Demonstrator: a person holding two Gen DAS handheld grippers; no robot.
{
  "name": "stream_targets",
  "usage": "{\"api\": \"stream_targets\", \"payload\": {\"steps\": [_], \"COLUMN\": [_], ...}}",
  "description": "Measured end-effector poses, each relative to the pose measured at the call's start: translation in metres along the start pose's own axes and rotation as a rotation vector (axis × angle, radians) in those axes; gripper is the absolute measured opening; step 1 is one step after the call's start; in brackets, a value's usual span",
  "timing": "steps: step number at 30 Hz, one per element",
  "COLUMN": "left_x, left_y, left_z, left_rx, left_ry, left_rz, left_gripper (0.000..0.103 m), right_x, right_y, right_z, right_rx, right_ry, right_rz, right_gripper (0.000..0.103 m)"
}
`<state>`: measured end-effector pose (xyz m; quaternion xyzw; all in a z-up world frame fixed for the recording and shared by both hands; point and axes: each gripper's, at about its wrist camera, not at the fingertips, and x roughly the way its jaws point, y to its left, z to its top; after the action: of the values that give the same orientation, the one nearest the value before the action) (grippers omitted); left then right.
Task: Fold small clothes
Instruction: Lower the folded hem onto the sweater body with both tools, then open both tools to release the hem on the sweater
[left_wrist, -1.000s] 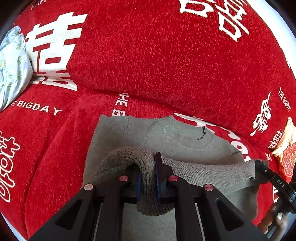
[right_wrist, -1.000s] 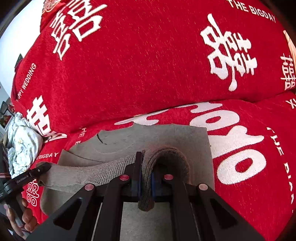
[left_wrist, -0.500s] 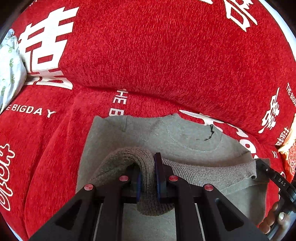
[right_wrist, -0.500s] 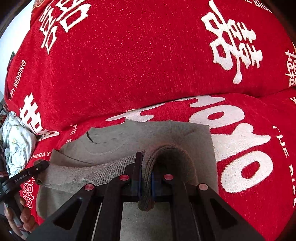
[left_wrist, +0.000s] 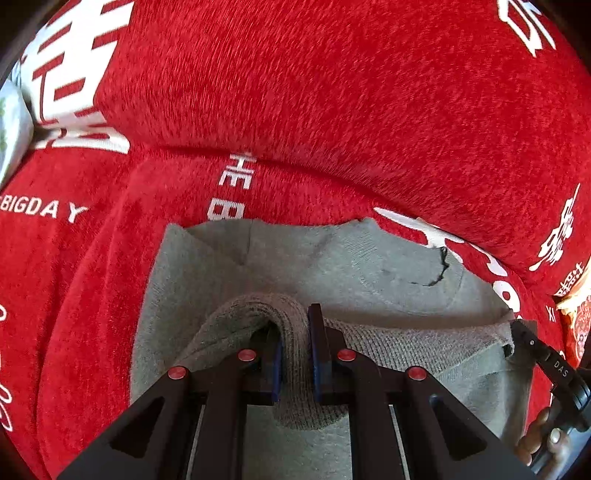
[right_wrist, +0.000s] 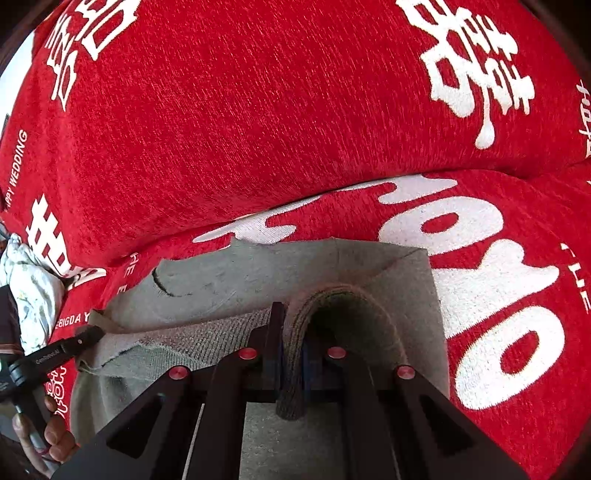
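Note:
A small grey sweater (left_wrist: 332, 266) lies flat on a red sofa seat, its neckline toward the backrest. My left gripper (left_wrist: 295, 332) is shut on the ribbed hem at the sweater's left corner, the knit bunched between the pads. My right gripper (right_wrist: 291, 332) is shut on the ribbed hem (right_wrist: 192, 343) at the right corner. The hem stretches taut between the two grippers and hangs over the sweater's body. Each view catches the other gripper at its edge: the right gripper (left_wrist: 517, 328) and the left gripper (right_wrist: 94, 332), each with a hand on its handle.
The red sofa cover (right_wrist: 258, 129) with white lettering rises as a backrest just beyond the sweater. A pale floral cloth (right_wrist: 29, 291) lies at the left end of the seat. A red and gold cushion (left_wrist: 580, 317) sits at the right edge.
Both grippers have carried the hem forward and lower, toward the neckline. The sweater and backrest appear larger and closer. Both grips are unchanged.

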<state>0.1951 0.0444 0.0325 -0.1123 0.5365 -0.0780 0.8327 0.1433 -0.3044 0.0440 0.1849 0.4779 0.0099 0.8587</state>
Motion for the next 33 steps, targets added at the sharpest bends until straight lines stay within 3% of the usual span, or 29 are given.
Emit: {"api": "stream_targets", "payload": {"steps": [11,16,19,20,21,22,23,24,25,26,27,30,33], "left_x": [0.004,0.017,0.023,0.024,0.024,0.022,0.020,0.015,0.009,0.001,-0.009,-0.031,-0.031], "left_y": [0.001,0.000,0.007,0.011,0.013,0.017,0.020,0.025,0.030,0.038,0.046,0.060,0.045], "left_z": [0.011,0.016,0.020,0.021,0.022,0.023,0.023,0.023,0.023,0.022,0.021,0.018,0.015], "left_rx": [0.000,-0.018,-0.056,-0.066,-0.075,-0.090,-0.103,-0.131,-0.161,-0.199,-0.236,-0.279,-0.199], "left_ry": [-0.012,0.024,0.085,0.103,0.113,0.120,0.120,0.111,0.089,0.052,0.012,-0.075,-0.068], "left_rz": [-0.011,-0.005,-0.056,-0.080,-0.110,-0.160,-0.189,-0.232,-0.256,-0.281,-0.296,-0.322,-0.283], "left_gripper": [0.013,0.013,0.014,0.018,0.028,0.034,0.050,0.068,0.076,0.091,0.100,0.101,0.101], "right_x": [0.005,0.014,0.018,0.018,0.018,0.017,0.013,0.009,0.001,-0.005,-0.010,-0.015,-0.012], "right_y": [-0.005,-0.002,-0.003,-0.005,-0.006,-0.008,-0.009,-0.010,-0.010,-0.011,-0.010,-0.001,0.020], "right_z": [0.004,0.008,0.008,0.007,0.006,0.006,0.005,0.005,0.004,0.003,0.002,0.000,-0.004], "right_rx": [0.006,0.009,0.024,0.037,0.046,0.056,0.066,0.070,0.068,0.063,0.054,-0.006,-0.111], "right_ry": [-0.008,0.002,0.023,0.028,0.032,0.032,0.020,0.000,-0.036,-0.061,-0.071,-0.068,-0.061], "right_rz": [-0.002,-0.005,0.015,0.027,0.042,0.057,0.065,0.066,0.068,0.071,0.072,0.061,0.026], "right_gripper": [0.008,0.008,0.014,0.016,0.025,0.044,0.055,0.075,0.081,0.081,0.081,0.081,0.081]}}
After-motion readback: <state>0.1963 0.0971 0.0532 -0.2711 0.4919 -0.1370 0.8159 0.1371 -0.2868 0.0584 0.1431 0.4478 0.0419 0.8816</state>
